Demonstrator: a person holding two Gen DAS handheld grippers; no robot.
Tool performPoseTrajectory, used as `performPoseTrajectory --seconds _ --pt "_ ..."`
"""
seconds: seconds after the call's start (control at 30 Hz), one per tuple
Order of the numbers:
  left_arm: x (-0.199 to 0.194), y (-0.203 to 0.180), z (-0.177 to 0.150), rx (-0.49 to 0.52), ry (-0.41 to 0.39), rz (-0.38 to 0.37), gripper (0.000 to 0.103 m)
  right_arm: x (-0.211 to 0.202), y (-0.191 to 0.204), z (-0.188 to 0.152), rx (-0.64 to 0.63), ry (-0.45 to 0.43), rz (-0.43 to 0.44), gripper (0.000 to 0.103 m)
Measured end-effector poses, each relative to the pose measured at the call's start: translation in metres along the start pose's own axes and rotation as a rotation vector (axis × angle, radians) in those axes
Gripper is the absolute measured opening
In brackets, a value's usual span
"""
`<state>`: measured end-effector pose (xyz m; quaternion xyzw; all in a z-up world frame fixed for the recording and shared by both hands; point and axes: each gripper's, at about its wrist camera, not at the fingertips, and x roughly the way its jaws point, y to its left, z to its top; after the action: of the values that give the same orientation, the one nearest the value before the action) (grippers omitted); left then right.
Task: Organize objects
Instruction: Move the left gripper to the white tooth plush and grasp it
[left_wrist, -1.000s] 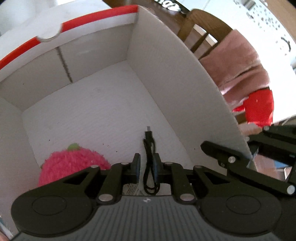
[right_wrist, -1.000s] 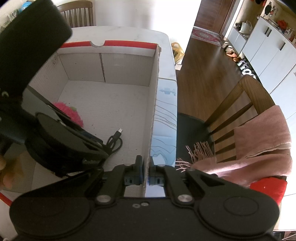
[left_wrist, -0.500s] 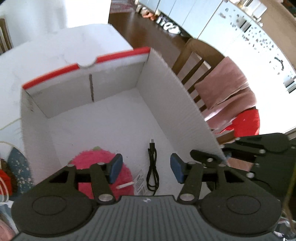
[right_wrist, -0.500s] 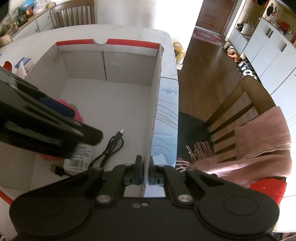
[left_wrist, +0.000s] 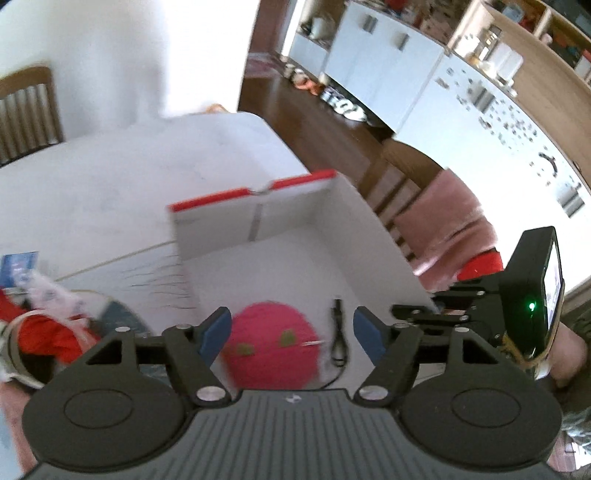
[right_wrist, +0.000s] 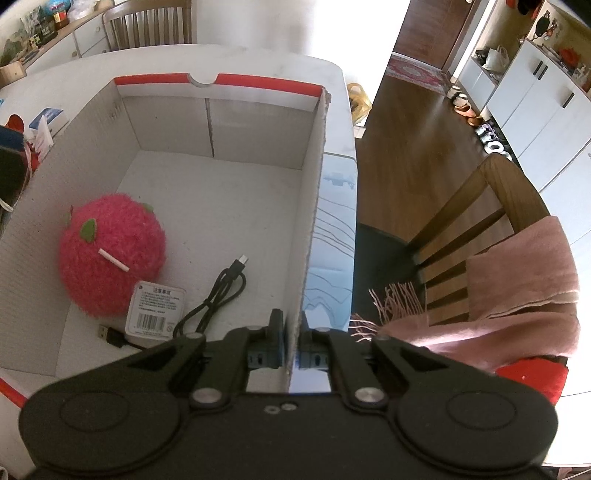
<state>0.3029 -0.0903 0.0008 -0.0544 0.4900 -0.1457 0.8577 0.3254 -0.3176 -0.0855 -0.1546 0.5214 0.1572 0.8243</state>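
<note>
A white cardboard box (right_wrist: 314, 192) with a red rim stands on the white table. Inside lie a fuzzy pink plush (right_wrist: 110, 254) with a paper tag (right_wrist: 153, 310) and a coiled black USB cable (right_wrist: 216, 295). My right gripper (right_wrist: 291, 343) is shut on the box's right wall near its front corner. My left gripper (left_wrist: 291, 334) is open and empty, raised above the box's near end; below it the plush (left_wrist: 271, 343) and the cable (left_wrist: 338, 336) show, with the box (left_wrist: 373, 240) behind them.
Red and white items (left_wrist: 44, 325) lie on the table left of the box. A wooden chair (right_wrist: 491, 221) draped with a pink scarf (right_wrist: 517, 280) stands right of the table. A small blue and white box (right_wrist: 48, 118) lies at far left.
My left gripper let go of the black cable inside the box, opened wide and rose up and back out of it. My right gripper kept its hold on the box wall.
</note>
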Motion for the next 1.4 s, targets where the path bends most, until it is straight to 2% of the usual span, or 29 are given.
performPoseTrajectory --seconds 0.27,0.43,0.5,0.67,0.9,1.0,1.13,1.4 --pt "-0.045 0.058 -0.027 -0.077 -0.037 0.113 0.082 0.000 0.000 0.001 -0.005 0.004 -0.003 0.005" --pt "-0.055 0.088 -0.056 -0.139 -0.031 0.138 0.084 -0.001 0.001 0.001 -0.006 0.004 -0.004 0.005" --pt "-0.056 0.096 -0.071 -0.151 -0.020 0.150 0.089 -0.001 0.001 0.001 -0.007 0.005 -0.006 0.005" --pt "-0.054 0.104 -0.109 -0.146 0.016 0.178 0.098 -0.001 0.002 0.001 -0.015 0.007 -0.015 0.006" --pt "-0.048 0.102 -0.159 -0.096 0.079 0.139 0.099 -0.002 0.004 0.000 -0.023 0.010 -0.020 0.006" --pt "-0.044 0.096 -0.173 -0.063 0.095 0.130 0.099 -0.001 0.005 0.000 -0.031 0.012 -0.022 0.006" --pt "-0.031 0.095 -0.188 -0.070 0.133 0.113 0.099 0.000 0.006 0.000 -0.036 0.013 -0.027 0.007" --pt "-0.003 0.103 -0.210 -0.087 0.192 0.167 0.099 0.000 0.007 0.000 -0.042 0.014 -0.029 0.007"
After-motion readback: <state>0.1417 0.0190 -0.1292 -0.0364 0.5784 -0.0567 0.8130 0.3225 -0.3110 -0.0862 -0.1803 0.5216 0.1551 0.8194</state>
